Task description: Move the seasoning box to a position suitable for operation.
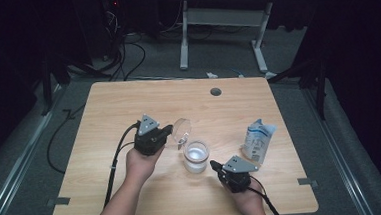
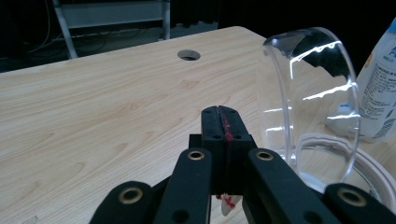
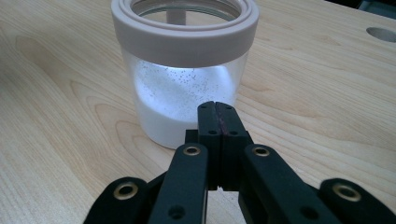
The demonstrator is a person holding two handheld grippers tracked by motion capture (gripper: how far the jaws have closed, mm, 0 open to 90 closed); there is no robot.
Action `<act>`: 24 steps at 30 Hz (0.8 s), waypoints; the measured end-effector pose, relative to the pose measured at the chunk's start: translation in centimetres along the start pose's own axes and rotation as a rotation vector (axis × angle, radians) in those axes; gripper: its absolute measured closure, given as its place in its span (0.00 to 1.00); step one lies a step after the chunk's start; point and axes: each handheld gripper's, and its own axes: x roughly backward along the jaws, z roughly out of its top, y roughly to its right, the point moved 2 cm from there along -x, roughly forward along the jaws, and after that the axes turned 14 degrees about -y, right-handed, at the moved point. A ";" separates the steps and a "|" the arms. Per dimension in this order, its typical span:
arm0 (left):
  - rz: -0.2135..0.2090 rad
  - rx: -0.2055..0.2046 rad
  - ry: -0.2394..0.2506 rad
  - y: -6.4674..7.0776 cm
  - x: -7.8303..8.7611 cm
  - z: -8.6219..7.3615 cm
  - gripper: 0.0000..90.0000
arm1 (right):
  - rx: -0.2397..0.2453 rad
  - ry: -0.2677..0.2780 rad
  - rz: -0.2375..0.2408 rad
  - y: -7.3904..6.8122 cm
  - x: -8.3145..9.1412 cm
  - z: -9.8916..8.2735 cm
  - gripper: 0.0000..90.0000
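Observation:
A clear jar (image 1: pixel 196 157) with a pale ring at its rim stands mid-table, partly filled with white powder. Its clear round lid (image 1: pixel 181 131) stands tilted up at the jar's left. My left gripper (image 1: pixel 169 131) is shut, tips just left of the lid. In the left gripper view its jaws (image 2: pixel 219 114) are pressed together, with the lid (image 2: pixel 310 98) upright to their right over the jar's rim (image 2: pixel 373 172). My right gripper (image 1: pixel 214 164) is shut just right of the jar. In the right gripper view its closed jaws (image 3: pixel 217 112) point at the jar (image 3: pixel 184 93) close ahead.
A white and blue pouch (image 1: pixel 258 141) stands right of the jar, also in the left gripper view (image 2: pixel 380 93). A round cable hole (image 1: pixel 215 91) sits near the table's far edge. Cables and a white desk frame (image 1: pixel 220 15) lie on the floor beyond.

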 end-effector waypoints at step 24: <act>-0.038 -0.019 0.012 1.7 -0.2 -0.5 1.00 | 0.036 -0.003 -0.008 -0.5 -0.7 0.2 1.00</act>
